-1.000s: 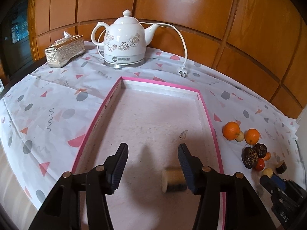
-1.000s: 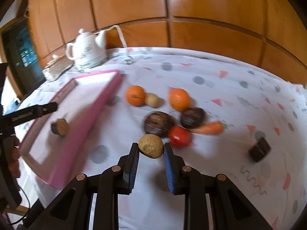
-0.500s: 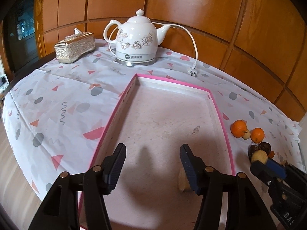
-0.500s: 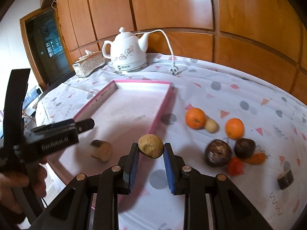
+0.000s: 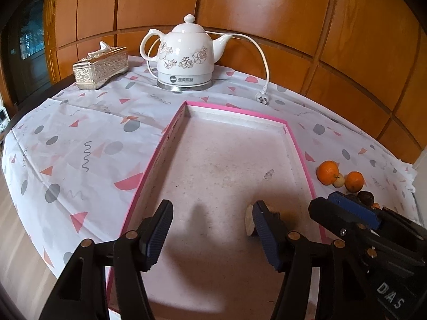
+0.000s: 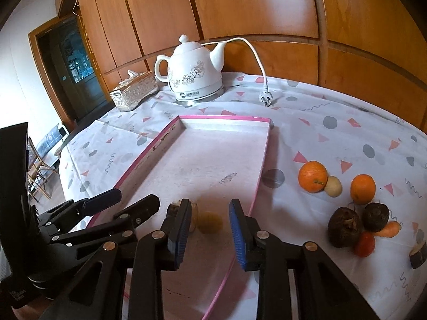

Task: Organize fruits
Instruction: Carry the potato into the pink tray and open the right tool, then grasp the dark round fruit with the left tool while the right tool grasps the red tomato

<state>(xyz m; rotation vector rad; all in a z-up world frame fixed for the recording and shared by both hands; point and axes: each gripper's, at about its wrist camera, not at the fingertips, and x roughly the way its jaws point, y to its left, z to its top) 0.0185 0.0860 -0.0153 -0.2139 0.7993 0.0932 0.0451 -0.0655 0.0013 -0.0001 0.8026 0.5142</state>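
A pink-rimmed tray [image 5: 299,149] [image 6: 264,154] lies on the patterned cloth. My right gripper [image 6: 210,218] is open over the tray's near end; a round tan fruit [image 6: 210,222], blurred, lies loose between its fingers. A cut brown piece [image 5: 250,220] [image 6: 194,214] lies beside it, partly hidden by fingers. My left gripper [image 5: 212,225] is open and empty over the tray. Right of the tray lie two oranges [image 6: 312,176] [image 6: 362,188], a pale small fruit [image 6: 333,186], two dark brown fruits [image 6: 344,226], a carrot [image 6: 388,229] and a red tomato [image 6: 364,244].
A white kettle [image 5: 185,58] with cord and plug [image 5: 263,98] stands behind the tray. A gold tissue box [image 5: 101,66] is at the back left. A dark cut piece [image 6: 417,252] lies at the far right. The table edge drops off at the left.
My right gripper moved over the tray, opened and let go of the tan fruit, which now lies in the tray. My left gripper stayed open and drew back slightly.
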